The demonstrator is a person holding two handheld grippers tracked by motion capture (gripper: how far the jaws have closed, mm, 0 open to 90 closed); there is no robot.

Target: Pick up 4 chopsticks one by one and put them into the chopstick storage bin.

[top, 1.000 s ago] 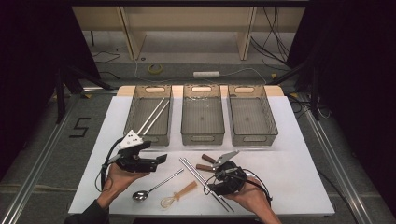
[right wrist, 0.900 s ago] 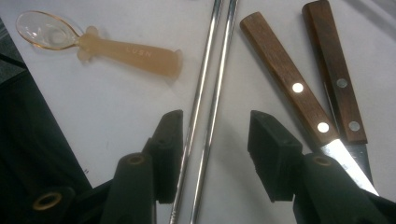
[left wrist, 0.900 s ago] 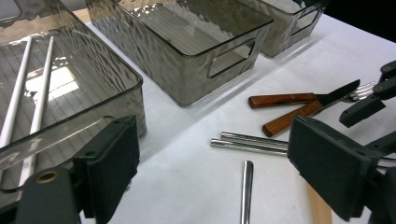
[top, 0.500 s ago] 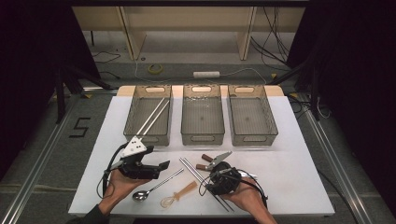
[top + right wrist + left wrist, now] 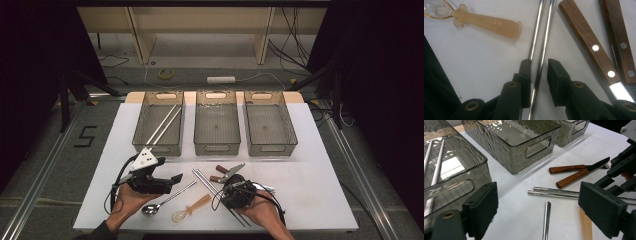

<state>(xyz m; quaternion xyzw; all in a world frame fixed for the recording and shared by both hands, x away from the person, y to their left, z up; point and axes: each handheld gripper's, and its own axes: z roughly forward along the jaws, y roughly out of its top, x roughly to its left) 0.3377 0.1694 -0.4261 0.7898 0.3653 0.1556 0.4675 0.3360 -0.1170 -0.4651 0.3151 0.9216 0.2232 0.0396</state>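
step: sorting cutlery into bins; right gripper point(image 5: 539, 66) is set over the steel chopsticks point(image 5: 541, 37) on the bench point(image 5: 310, 185), jaws parted astride them, not clamped yet
next: squeeze on both rods, lift, carry to a bin
left gripper point(image 5: 539, 202): jaws wide apart, holding nothing, above the spoon point(image 5: 162, 201) handle
left bin point(image 5: 159, 122): white chopsticks point(image 5: 162, 125) already inside
right gripper view: "LUSN" lettering on the plastic spoon point(image 5: 486, 23), unreadable from above
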